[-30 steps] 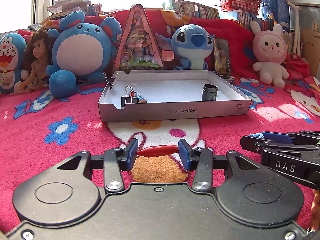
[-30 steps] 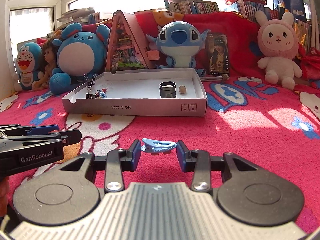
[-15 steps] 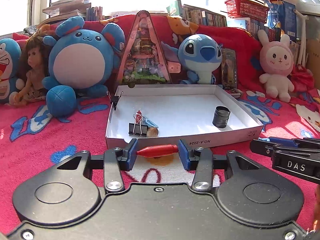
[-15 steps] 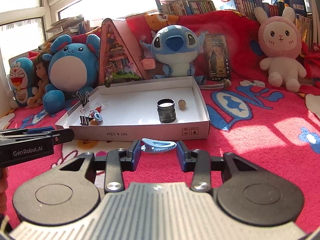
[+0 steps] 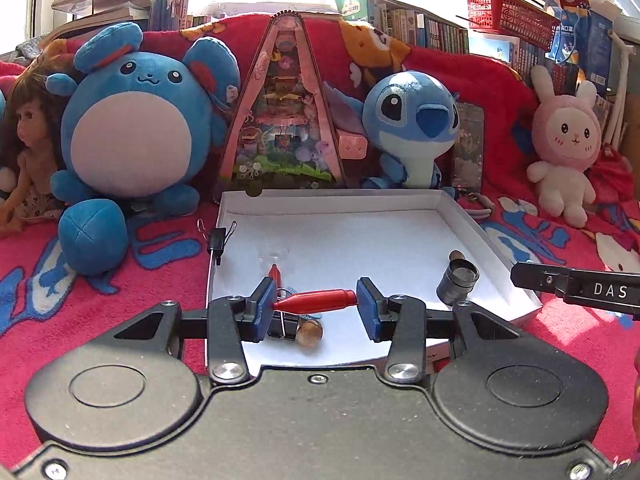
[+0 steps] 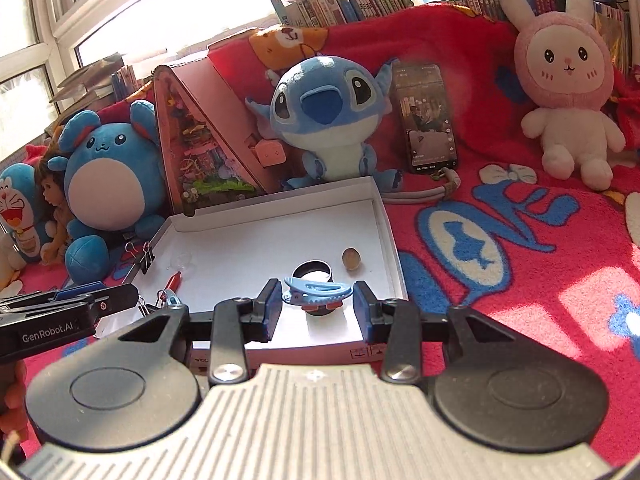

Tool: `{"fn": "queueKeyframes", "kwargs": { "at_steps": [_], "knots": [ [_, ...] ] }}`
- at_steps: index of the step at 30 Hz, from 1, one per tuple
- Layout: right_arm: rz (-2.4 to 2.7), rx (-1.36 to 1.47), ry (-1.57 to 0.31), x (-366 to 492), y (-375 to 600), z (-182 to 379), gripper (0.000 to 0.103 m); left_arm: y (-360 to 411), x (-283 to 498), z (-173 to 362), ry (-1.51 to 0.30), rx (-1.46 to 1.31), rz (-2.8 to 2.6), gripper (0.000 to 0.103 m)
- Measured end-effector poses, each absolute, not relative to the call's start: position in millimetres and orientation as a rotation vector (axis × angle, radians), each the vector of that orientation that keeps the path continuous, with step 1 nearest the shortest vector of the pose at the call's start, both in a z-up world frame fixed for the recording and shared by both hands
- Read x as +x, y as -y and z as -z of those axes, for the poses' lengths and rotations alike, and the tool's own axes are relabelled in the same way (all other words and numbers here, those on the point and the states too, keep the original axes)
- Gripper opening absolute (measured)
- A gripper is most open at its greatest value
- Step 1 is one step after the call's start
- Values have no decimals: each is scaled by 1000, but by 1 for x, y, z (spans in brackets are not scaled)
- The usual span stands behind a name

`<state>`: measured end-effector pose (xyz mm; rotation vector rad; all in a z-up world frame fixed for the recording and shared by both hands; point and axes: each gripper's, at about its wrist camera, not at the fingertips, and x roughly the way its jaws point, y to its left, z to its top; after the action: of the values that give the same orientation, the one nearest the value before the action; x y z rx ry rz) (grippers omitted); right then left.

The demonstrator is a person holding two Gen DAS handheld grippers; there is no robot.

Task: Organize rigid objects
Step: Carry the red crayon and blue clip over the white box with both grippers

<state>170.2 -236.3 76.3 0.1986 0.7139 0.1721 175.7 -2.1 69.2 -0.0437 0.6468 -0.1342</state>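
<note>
My left gripper point(image 5: 316, 307) is shut on a red cone-shaped piece point(image 5: 316, 301), held over the front left part of the white cardboard tray point(image 5: 460, 216). My right gripper point(image 6: 316, 306) is shut on a light blue hair clip point(image 6: 318, 290), held over the tray's point(image 6: 384, 216) front right part. In the tray lie a black metal ring point(image 5: 458, 280), a brown bead point(image 5: 311, 330), a black binder clip point(image 5: 218, 238) on the left wall and another small red piece point(image 5: 274, 271). The ring point(image 6: 312, 270) and a bead point(image 6: 351, 258) show in the right wrist view.
Plush toys line the back: a round blue one point(image 5: 132, 120), Stitch point(image 5: 412, 120), a pink rabbit point(image 5: 568, 148). A pink triangular display point(image 5: 282, 108) stands behind the tray. A phone point(image 6: 428, 116) leans on the red blanket. The right gripper point(image 5: 576, 290) shows at right.
Both grippers have risen and moved forward, from the blanket in front of the tray to above its front part, each still holding its object.
</note>
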Motion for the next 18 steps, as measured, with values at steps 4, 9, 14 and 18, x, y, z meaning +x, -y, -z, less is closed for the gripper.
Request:
{"fn": "queueKeyframes", "kwargs": {
  "at_steps": [4,9,14,18],
  "knots": [
    [-164,248,-791,194,239,-76,44,1,190,-65,-695,-52,141,42],
    [-160,209,-838,202,231,-66,44,0,194,-53,-743,-63,143,42],
    [-172,162,-865,204,221,-54,44,2,195,-41,-766,-53,149,42],
    [-172,143,-876,207,216,-46,44,4,194,-32,-778,-44,147,42]
  ]
}}
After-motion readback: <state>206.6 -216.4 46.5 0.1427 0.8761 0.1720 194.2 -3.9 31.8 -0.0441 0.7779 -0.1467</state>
